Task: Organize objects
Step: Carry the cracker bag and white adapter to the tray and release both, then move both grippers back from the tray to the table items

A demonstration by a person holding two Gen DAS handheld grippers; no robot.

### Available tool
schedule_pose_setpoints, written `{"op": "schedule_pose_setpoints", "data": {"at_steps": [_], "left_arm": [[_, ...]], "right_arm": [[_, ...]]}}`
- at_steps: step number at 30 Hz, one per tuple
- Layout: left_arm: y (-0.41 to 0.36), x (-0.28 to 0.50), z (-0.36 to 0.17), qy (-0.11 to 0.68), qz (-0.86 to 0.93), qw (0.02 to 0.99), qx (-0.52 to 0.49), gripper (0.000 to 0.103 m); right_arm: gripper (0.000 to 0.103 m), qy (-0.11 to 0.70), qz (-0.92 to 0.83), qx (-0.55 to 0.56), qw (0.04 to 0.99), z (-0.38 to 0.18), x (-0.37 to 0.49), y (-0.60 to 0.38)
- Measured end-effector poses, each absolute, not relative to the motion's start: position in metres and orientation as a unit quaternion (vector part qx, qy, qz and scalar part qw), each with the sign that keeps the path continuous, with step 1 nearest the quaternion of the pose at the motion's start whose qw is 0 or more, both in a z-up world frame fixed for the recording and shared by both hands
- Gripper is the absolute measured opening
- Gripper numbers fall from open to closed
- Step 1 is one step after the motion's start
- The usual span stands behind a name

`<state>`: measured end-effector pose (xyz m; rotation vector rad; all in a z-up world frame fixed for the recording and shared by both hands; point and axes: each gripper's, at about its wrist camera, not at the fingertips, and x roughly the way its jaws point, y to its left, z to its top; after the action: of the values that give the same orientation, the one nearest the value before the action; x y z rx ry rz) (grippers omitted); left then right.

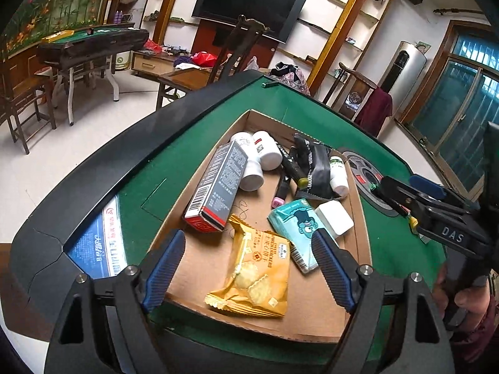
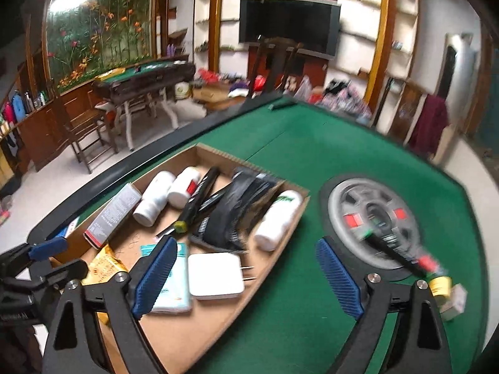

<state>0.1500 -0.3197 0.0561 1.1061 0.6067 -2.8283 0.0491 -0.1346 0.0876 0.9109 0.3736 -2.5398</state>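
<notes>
Cardboard tray (image 1: 358,218), shallow and open-topped, was seen lying on a green felt table (image 1: 193,143) with a black padded rim, and most of the loose objects were gathered inside it. At the tray's far end, two white bottles (image 1: 259,162) were laid on their sides, with a dark carton (image 1: 215,187) propped against them. To their right a black pouch (image 1: 315,168) was heaped over a dark marker pen (image 1: 291,166), and a third white bottle with a green label (image 1: 338,173) was laid against the tray's right wall. Nearer the cameras, a yellow cracker packet (image 1: 252,274), a teal tissue pack (image 1: 299,230) and a white charger (image 1: 333,218) were placed side by side on the tray floor.

Outside the tray, a pen with a green tip (image 2: 396,249) was seen lying across the round dial (image 2: 358,218) set into the table's centre, blurred in the right wrist view. A small yellow and white item (image 2: 446,293) was seen just beyond it, too blurred to be identified.

The left gripper (image 1: 249,274) was held above the near end of the tray, over the cracker packet, its jaws spread wide with nothing gripped. The right gripper (image 2: 246,277) was held over the tray's right wall, jaws likewise spread wide and nothing clasped.
</notes>
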Motion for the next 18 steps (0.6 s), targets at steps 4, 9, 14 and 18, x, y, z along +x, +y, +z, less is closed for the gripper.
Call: {"op": "schedule_pose_setpoints", "data": {"at_steps": [4, 9, 14, 18], "left_arm": [[-0.31, 0.15, 0.061, 0.192, -0.914, 0.015, 0.357, 0.083], [-0.291, 0.149, 0.069, 0.177, -0.917, -0.006, 0.357, 0.083], [-0.27, 0.146, 0.075, 0.158, -0.919, -0.018, 0.36, 0.083], [-0.252, 0.142, 0.077, 0.145, -0.919, -0.028, 0.366, 0.083]], "right_arm": [[0.096, 0.137, -0.918, 0.314, 0.198, 0.094, 0.053, -0.121], [0.097, 0.136, -0.924, 0.308, 0.183, 0.096, 0.052, -0.1], [0.097, 0.117, -0.927, 0.315, 0.169, 0.093, 0.046, -0.076], [0.097, 0.094, -0.927, 0.328, 0.157, 0.088, 0.039, -0.052]]}}
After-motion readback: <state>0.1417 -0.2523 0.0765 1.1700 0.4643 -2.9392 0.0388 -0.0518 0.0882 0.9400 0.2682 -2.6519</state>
